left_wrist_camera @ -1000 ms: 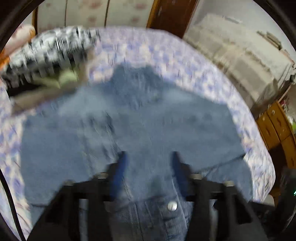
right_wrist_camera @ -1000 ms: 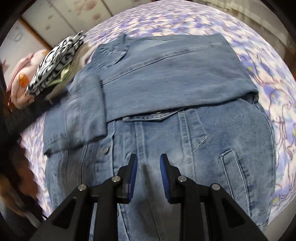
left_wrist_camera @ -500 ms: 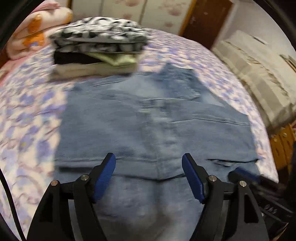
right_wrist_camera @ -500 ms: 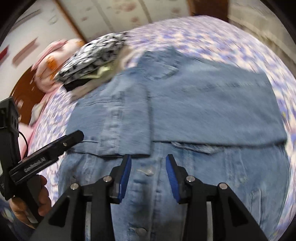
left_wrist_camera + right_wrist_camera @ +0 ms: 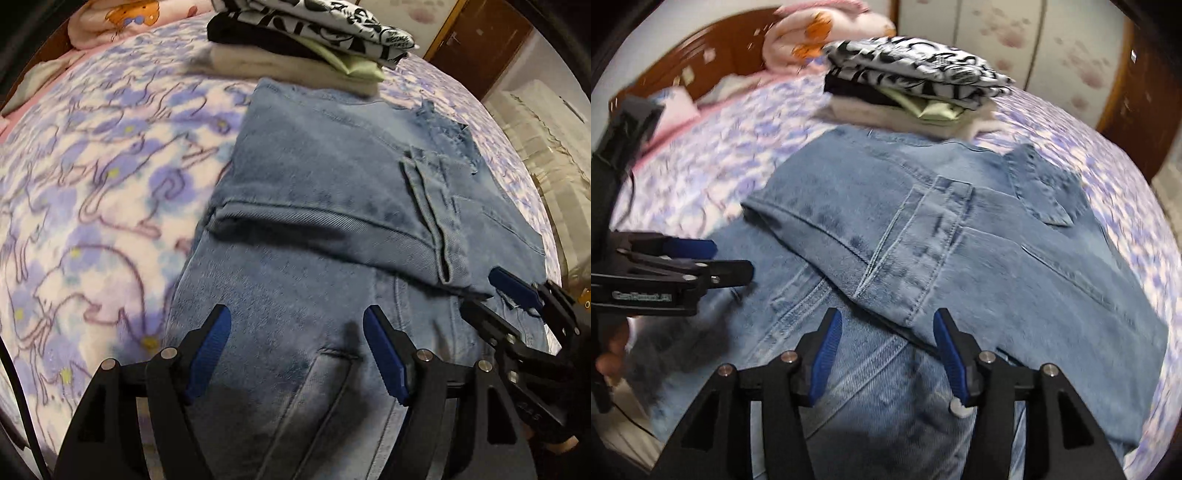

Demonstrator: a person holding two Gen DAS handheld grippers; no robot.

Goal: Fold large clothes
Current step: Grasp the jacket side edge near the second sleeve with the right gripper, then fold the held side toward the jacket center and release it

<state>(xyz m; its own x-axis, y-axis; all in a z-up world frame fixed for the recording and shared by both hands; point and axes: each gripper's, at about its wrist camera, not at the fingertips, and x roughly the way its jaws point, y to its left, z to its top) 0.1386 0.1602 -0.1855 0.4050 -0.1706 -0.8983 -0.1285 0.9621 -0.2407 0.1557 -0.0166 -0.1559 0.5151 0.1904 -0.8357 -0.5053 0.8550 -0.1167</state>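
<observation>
Denim jacket (image 5: 332,206) lies spread on the bed (image 5: 92,177), sleeves crossed over its body, just before the folded stack (image 5: 306,40) | left claw (image 5: 297,350) released | right claw (image 5: 886,349) just widening, empty | we hover over the hem, ready for the next fold

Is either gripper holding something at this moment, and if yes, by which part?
Nothing is held. The left gripper and the right gripper both stand open above the denim jacket; the right gripper's jaws have just been opening, with no cloth pinched between them.
</observation>
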